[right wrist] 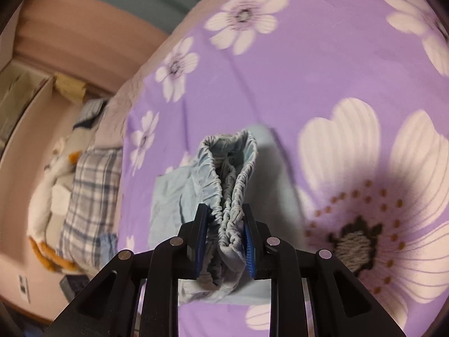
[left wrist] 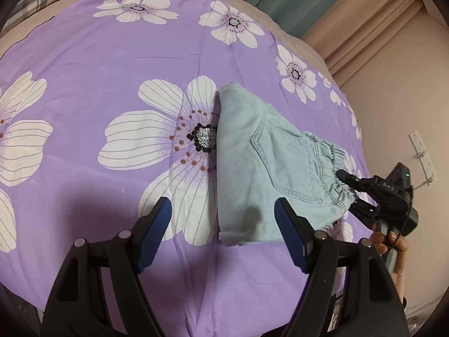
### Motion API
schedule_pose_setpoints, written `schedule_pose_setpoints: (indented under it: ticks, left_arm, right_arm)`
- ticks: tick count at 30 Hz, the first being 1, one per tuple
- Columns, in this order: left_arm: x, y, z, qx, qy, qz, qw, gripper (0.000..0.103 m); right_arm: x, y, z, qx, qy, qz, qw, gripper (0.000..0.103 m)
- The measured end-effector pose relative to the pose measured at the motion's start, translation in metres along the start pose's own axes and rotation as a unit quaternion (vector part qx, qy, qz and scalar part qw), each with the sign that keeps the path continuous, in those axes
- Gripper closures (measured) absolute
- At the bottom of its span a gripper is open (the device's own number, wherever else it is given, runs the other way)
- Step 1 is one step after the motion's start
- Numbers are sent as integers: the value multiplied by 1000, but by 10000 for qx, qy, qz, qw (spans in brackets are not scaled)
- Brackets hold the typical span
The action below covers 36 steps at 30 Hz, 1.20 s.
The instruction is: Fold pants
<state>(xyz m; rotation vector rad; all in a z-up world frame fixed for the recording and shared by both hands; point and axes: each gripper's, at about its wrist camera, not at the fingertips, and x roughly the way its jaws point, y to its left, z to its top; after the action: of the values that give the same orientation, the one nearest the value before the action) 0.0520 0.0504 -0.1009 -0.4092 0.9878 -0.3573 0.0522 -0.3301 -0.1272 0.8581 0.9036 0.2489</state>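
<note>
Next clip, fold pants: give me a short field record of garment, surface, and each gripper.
garment: light blue pants, partly folded, back pocket up
surface: purple floral bedspread
waistband: elastic, bunched, lifted off the bedspread
right gripper: clamped on the waistband
left gripper: open, empty, hovering above the near edge of the pants
other: plaid pillow at the bed's edge

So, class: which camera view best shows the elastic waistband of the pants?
The right wrist view: the gathered waistband fills the centre, pinched between the right hand-held gripper pads. The left wrist view shows only its ruffled edge from the side, far right.
</note>
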Motion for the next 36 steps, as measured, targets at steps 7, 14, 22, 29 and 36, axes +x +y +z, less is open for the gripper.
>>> schedule_pose_setpoints:
  ticks: [7, 14, 22, 29, 36]
  left_arm:
    - [9, -3, 3, 8, 111, 61, 9999, 27]
    - [3, -12, 9, 162, 63, 191, 9997, 29]
    - [19, -52, 22, 586, -10, 107, 9982, 60]
    - [65, -71, 8, 1138, 475, 347, 9918, 84]
    - [82, -55, 1, 1170, 629, 299, 9907, 84]
  right_arm:
    - [10, -35, -2, 372, 498, -17, 9981, 64]
    - [-50, -15, -1, -521, -474, -690, 9951, 55]
    - [-38, 33, -25, -1701, -424, -143, 9844, 68]
    - [-8, 30, -35, -2194, -289, -891, 9711, 75]
    - [6, 4, -40, -2078, 38, -1012, 9729, 80]
